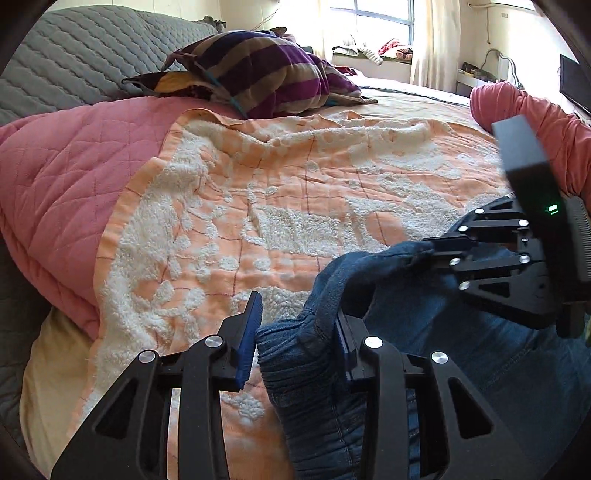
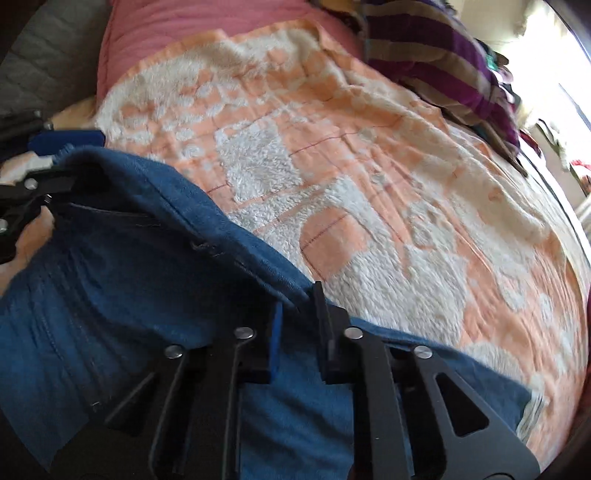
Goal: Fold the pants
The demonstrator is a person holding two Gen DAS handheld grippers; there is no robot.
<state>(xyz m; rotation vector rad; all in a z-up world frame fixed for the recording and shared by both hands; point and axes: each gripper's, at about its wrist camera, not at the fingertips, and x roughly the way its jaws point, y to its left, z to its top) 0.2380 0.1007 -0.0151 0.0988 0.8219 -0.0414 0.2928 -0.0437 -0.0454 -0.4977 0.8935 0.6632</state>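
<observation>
Blue denim pants lie on the orange and white blanket at the near right. My left gripper is open, its jaws standing on either side of the ribbed waistband corner. My right gripper shows at the right of the left wrist view, shut on a raised edge of the pants. In the right wrist view the right gripper pinches the folded denim edge, and the left gripper shows at the far left at the other corner.
A pink quilt lies folded along the blanket's left side. A purple striped pillow sits at the far end of the bed. A grey quilted cover is at the back left. A window is beyond.
</observation>
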